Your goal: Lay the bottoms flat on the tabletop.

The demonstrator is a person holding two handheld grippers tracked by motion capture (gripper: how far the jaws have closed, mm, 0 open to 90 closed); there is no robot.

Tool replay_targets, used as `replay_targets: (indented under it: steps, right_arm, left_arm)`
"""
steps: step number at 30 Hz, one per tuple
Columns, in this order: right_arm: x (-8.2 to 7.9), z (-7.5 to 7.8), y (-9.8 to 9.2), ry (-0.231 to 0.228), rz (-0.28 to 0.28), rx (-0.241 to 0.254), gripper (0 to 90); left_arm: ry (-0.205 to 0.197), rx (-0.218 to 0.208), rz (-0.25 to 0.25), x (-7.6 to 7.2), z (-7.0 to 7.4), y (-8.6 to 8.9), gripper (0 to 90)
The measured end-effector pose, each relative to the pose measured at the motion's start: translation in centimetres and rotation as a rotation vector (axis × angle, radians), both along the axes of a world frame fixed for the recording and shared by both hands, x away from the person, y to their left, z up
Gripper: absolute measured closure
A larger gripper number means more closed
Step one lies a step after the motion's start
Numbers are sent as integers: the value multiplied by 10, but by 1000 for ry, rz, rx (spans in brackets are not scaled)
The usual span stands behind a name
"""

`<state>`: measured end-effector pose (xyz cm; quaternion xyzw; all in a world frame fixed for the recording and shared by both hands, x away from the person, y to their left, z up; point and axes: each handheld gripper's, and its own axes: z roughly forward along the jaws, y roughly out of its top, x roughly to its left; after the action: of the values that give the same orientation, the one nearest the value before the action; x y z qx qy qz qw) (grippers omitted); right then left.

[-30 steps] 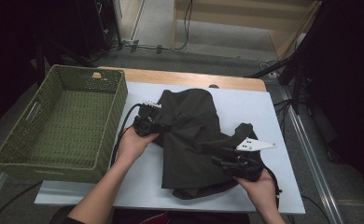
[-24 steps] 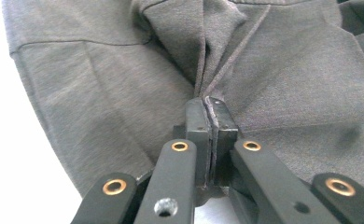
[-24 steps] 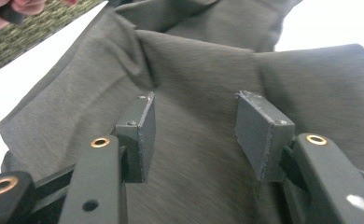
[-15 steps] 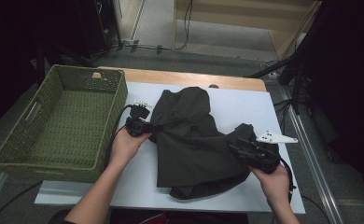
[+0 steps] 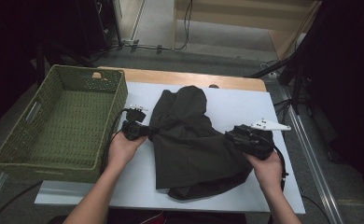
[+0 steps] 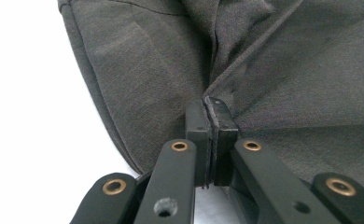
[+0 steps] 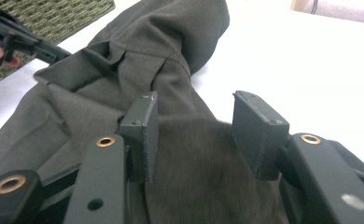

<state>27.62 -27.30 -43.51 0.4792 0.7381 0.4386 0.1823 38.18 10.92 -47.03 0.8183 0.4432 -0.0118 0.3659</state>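
On the white mat (image 5: 245, 105) that covers the table, a dark garment (image 5: 194, 140) lies half folded, its narrow upper end pointing away from the person and its wider lower end bunched near the front edge. The left gripper (image 5: 148, 131) has its jaws pressed together on a pinch of cloth at the garment's left edge (in the left gripper view the pads (image 6: 211, 135) meet with a thin fold of fabric caught between them). The right gripper (image 5: 232, 136) sits at the garment's right edge with its jaws standing apart; in the right gripper view the cloth runs between the two pads (image 7: 140, 135), but they do not press on it, and over the last second the jaws have been closing a little. My reading is that the work in hand is folding the garment, with the left side pinned and the right gripper lining up for its own hold. The next move likely calls for the right jaws to shut on the edge of the cloth before any lift, so the fold carries over evenly. The green woven basket (image 5: 108, 126) stands just left of the mat, probably the place for the folded piece.
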Motion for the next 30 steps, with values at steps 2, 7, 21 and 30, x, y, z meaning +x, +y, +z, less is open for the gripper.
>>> replay_targets:
  steps: [2, 7, 21, 30]
  right_arm:
    - [7, 1, 5, 3, 4, -15, 485]
    - [27, 3, 17, 4, 14, -23, 471]
    - [52, -11, 50, 37, 55, -68, 438]
    - [59, -34, 67, 111, 81, -109, 420]
  left_arm:
    - [-3, 2, 1, -1, -1, 0, 899]
    - [-8, 3, 0, -1, -3, 1, 900]
    - [-14, 8, -4, -2, -4, 0, 898]
    - [-14, 11, 1, -4, -8, 1, 897]
